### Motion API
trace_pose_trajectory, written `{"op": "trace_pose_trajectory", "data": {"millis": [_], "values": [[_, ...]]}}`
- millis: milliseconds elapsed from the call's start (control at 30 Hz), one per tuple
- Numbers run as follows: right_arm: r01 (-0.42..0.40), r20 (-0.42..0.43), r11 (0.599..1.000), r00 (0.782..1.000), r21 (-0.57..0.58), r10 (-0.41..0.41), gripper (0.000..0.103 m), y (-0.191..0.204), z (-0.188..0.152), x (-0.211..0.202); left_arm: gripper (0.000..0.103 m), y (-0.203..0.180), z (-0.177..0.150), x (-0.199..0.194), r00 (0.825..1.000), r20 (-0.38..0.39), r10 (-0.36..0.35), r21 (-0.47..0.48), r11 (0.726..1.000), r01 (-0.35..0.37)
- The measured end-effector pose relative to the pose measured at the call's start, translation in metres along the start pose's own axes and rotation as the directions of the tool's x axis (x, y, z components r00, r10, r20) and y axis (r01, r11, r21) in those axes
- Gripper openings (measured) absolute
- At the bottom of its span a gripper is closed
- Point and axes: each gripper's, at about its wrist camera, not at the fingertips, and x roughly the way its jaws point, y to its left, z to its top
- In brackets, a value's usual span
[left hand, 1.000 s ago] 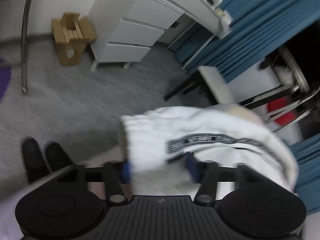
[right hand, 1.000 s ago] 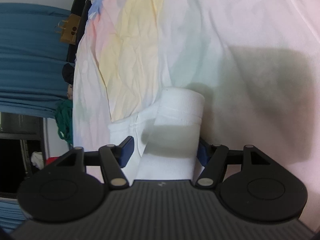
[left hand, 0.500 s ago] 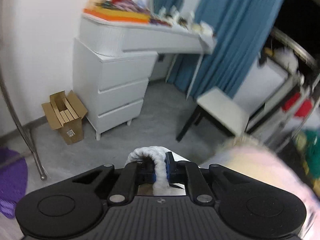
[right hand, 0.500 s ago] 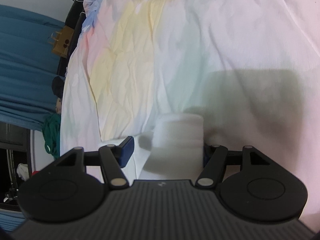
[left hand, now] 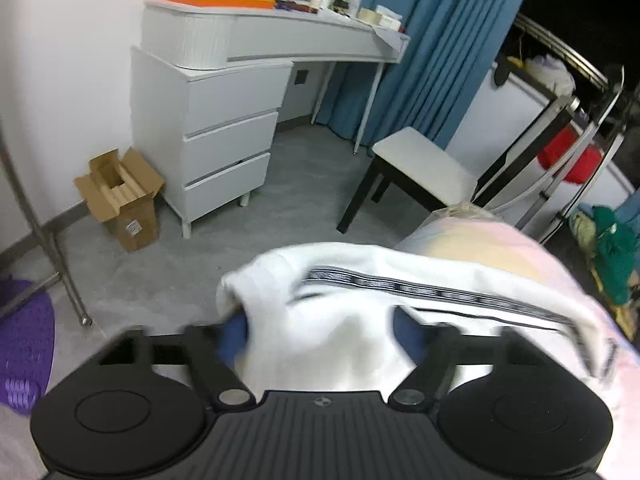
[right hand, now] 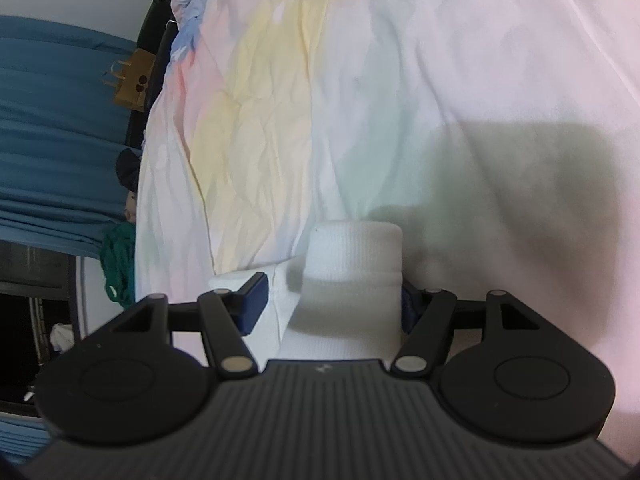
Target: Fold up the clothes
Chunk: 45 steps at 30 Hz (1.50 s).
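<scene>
Half a second ago pinched tight, the left claw (left hand: 320, 330) now stands spread, the white garment (left hand: 400, 292) draped between its pads over the pastel bed (left hand: 500, 236), centre frame. Lower centre, the right claw (right hand: 330, 304) is spread around the garment's ribbed cuff (right hand: 356, 248).

Black ribbed gripper bodies, round black discs, silver pivot screws, dark blue pads on the fingers (right hand: 251, 299).

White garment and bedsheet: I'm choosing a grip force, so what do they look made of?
White garment: soft knit, probably cotton jersey, matte; ribbed cuff and woven black printed tape. Bedsheet: thin woven fabric, matte, finely creased, pastel-tinted.
</scene>
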Motion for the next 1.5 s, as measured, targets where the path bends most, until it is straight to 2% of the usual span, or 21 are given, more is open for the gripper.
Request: {"op": "trace_pose_trajectory", "data": {"millis": [167,233,367,533,667,800,900,1033,1133,1200,1367,1433,1500], "values": [[-0.015,-0.02,1.0,1.0,0.009,0.015,0.066,-0.006,-0.001,-0.012,0.088,-0.008,-0.052,-0.058,0.989,-0.122,-0.087,-0.043,0.996,0.082],[-0.019,-0.022,1.0,1.0,0.004,0.019,0.066,-0.008,-0.003,-0.017,0.09,-0.01,-0.075,-0.076,0.977,-0.177,-0.119,-0.078,0.991,0.107],[-0.023,-0.029,1.0,0.999,-0.005,0.023,0.067,-0.012,-0.006,-0.025,0.094,-0.005,-0.12,-0.088,0.944,-0.281,-0.174,-0.226,0.968,0.111],[-0.036,-0.07,0.999,0.997,0.008,0.037,0.066,-0.018,-0.014,-0.028,0.099,-0.004,-0.157,-0.104,0.929,-0.303,-0.212,-0.284,0.951,0.124],[-0.036,-0.07,0.999,0.997,-0.008,0.036,0.066,-0.017,-0.015,-0.031,0.099,0.004,-0.163,-0.114,0.92,-0.304,-0.247,-0.357,0.925,0.13],[-0.036,-0.071,0.999,0.997,-0.012,0.035,0.067,-0.015,-0.016,-0.031,0.099,0.008,-0.164,-0.122,0.887,-0.347,-0.303,-0.417,0.897,0.143],[-0.037,-0.07,0.999,0.997,-0.017,0.036,0.067,-0.014,-0.016,-0.03,0.101,0.009,-0.168,-0.125,0.882,-0.353,-0.312,-0.413,0.898,0.153],[-0.036,-0.069,0.999,0.997,-0.033,0.034,0.067,-0.012,-0.02,-0.027,0.101,0.016,-0.174,-0.092,0.867,-0.377,-0.325,-0.462,0.878,0.128],[-0.041,-0.07,0.999,0.997,-0.035,0.038,0.067,-0.013,-0.022,-0.026,0.101,0.018,-0.182,-0.061,0.863,-0.404,-0.304,-0.488,0.869,0.078],[-0.042,-0.068,0.998,0.997,-0.036,0.039,0.067,-0.013,-0.023,-0.027,0.101,0.021,-0.189,-0.045,0.865,-0.397,-0.307,-0.523,0.85,0.061],[-0.061,-0.088,0.997,0.995,-0.044,0.057,0.066,-0.012,-0.025,-0.027,0.101,0.028,-0.199,-0.031,0.893,-0.298,-0.337,-0.6,0.794,0.099],[-0.075,-0.104,0.996,0.992,-0.053,0.069,0.066,-0.011,-0.027,-0.028,0.099,0.031,-0.2,-0.031,0.897,-0.273,-0.348,-0.616,0.779,0.114],[-0.089,-0.115,0.993,0.99,-0.075,0.08,0.066,-0.008,-0.03,-0.029,0.093,0.034,-0.2,-0.033,0.898,-0.254,-0.359,-0.623,0.771,0.132]]}}
